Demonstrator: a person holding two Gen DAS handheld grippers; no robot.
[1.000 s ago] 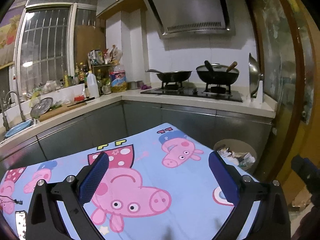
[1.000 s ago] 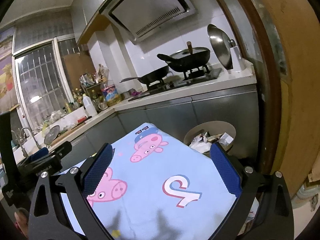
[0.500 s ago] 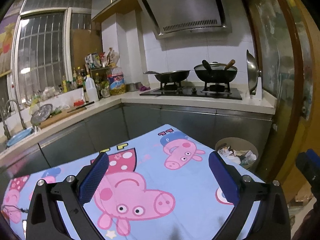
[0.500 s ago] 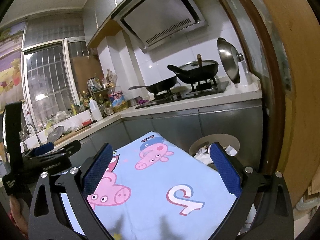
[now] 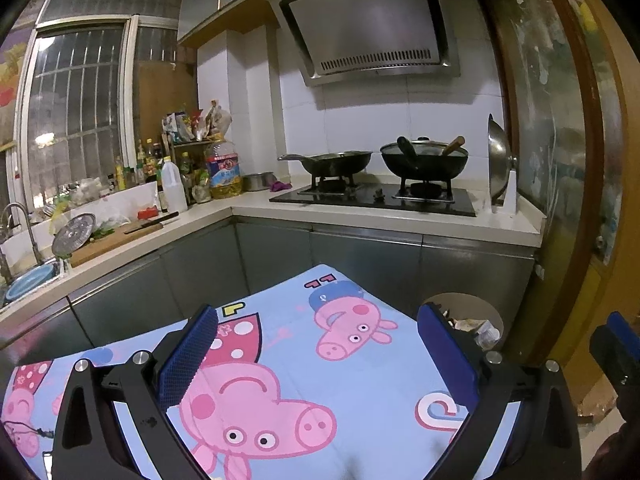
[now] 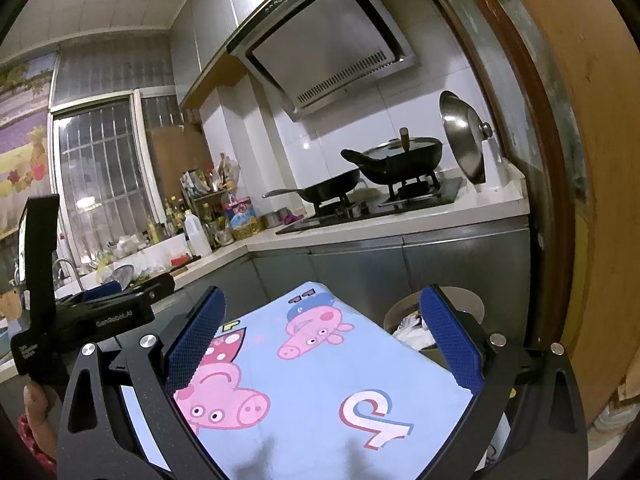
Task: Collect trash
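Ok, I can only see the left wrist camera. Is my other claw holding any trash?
Observer: No. The right claw is open, with nothing between its blue pads; only the pig cloth shows past them.
Operator: And who's holding my left claw?
Observer: The right wrist camera shows a hand at its far left edge, gripping the left claw by its black handle.
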